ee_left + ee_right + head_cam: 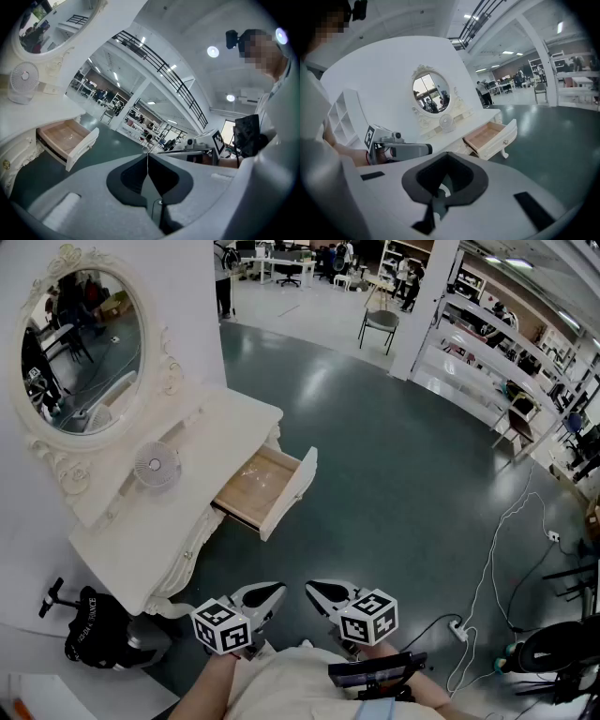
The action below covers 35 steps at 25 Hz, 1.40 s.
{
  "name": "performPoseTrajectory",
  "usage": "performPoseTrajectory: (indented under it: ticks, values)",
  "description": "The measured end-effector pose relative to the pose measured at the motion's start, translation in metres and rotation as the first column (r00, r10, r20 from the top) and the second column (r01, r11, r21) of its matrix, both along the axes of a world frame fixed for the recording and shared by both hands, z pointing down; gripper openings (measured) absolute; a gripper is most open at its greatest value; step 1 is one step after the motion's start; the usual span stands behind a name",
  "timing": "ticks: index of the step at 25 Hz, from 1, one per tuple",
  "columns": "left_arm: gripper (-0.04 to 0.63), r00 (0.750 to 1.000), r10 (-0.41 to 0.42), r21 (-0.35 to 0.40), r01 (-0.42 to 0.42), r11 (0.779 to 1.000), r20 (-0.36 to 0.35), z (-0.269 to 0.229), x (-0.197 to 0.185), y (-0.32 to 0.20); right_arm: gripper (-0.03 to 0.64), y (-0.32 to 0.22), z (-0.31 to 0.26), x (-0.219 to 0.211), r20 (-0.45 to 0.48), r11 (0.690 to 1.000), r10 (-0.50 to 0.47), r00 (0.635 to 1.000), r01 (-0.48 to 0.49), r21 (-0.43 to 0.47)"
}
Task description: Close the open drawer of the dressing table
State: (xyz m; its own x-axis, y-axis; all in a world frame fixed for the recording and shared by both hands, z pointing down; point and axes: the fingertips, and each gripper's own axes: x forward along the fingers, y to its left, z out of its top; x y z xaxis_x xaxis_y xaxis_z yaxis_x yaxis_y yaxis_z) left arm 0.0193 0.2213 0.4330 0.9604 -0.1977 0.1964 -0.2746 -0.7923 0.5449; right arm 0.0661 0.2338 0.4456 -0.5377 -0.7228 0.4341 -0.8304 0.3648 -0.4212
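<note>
The white dressing table (202, 442) stands at the left, with one drawer (255, 488) pulled out over the dark floor; its wooden inside is bare. The drawer also shows in the left gripper view (70, 139) and in the right gripper view (491, 136). Both grippers hover low near the person's body, well short of the drawer. My left gripper (277, 590) (147, 155) is shut with nothing in it. My right gripper (311, 589) (448, 155) is shut and empty too, side by side with the left.
A small white fan (156, 465) stands on the tabletop under the oval mirror (82, 348). A black bag (98, 632) lies by the table's near end. Cables and a power strip (459, 629) run over the floor at the right. White shelving (487, 371) and a chair (380, 324) stand farther off.
</note>
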Motion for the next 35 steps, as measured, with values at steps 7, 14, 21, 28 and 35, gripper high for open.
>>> performPoseTrajectory:
  ticks: [7,14,21,28,35]
  values:
    - [0.011,1.000,-0.015,0.003,0.015,1.000,0.000,-0.002,-0.001,0.000,0.015,0.000,-0.003,-0.002,0.003,1.000,-0.013,1.000,0.013,0.007]
    - [0.010,1.000,-0.020,0.004,0.020,1.000,0.002,-0.003,0.004,0.003,0.015,0.001,-0.009,0.003,0.025,0.999,-0.012,1.000,0.011,0.030]
    - [0.011,1.000,-0.028,0.004,0.028,1.000,0.004,-0.002,0.014,0.015,0.018,0.010,-0.011,0.016,0.033,0.999,-0.012,0.999,0.010,0.053]
    - [0.011,0.999,-0.045,-0.015,0.046,0.999,0.016,0.010,0.017,0.027,0.018,0.013,0.001,0.019,0.025,0.999,-0.021,0.999,0.020,0.038]
    - [0.011,0.999,-0.054,-0.022,0.054,0.998,0.010,0.017,0.013,-0.005,0.018,-0.019,0.007,0.015,0.027,0.999,-0.034,0.999,0.034,0.026]
